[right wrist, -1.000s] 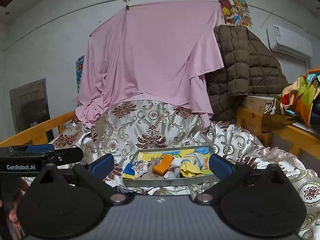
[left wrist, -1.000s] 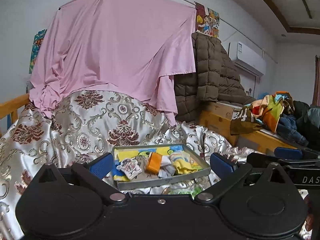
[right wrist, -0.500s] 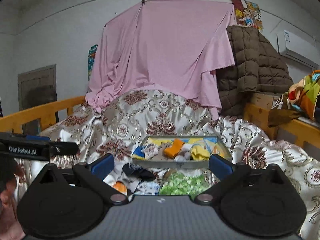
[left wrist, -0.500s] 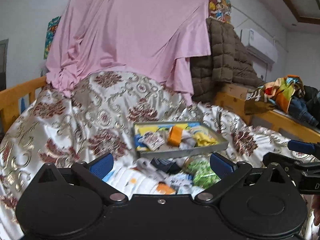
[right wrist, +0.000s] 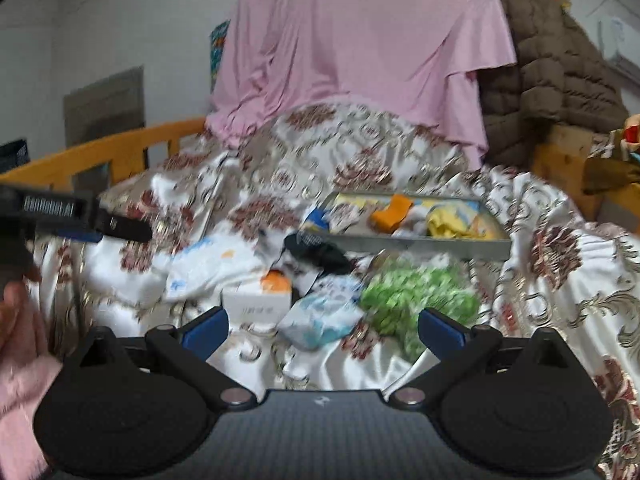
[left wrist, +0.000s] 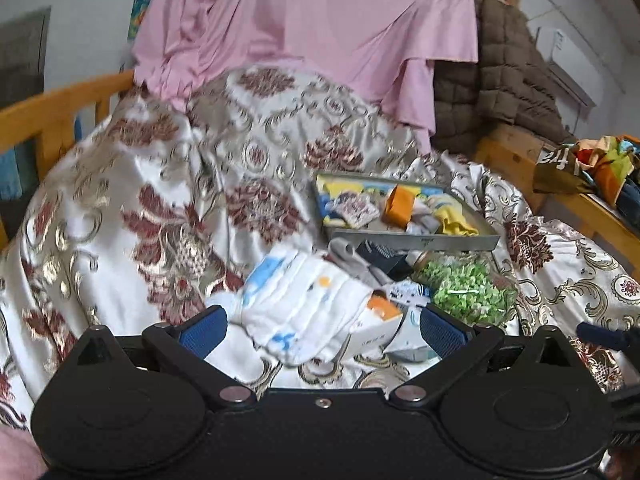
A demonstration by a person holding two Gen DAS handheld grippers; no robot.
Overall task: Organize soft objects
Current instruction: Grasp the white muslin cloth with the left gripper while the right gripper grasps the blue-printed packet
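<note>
The left tool is wide open and holds nothing; its two blue fingers stand far apart, low over the bed; right in front of it, between the fingers, lies a white cloth with blue and orange spots; it is near the cloth, but I cannot tell if it touches; just past the cloth is a dark sock; ahead and to the right of the tool is a green bundle; farther ahead sits a grey tray with an orange piece and a yellow piece inside.

The right tool is wide open too, with nothing in it; this view is blurry; in front of it lie a white box and a pale blue bundle, between the fingers; the green bundle is ahead and a bit right; the tray is behind that, farther off; the left tool shows far off to the left side, with a pink sleeve below it.

A pink sheet hangs far behind the bed.
</note>
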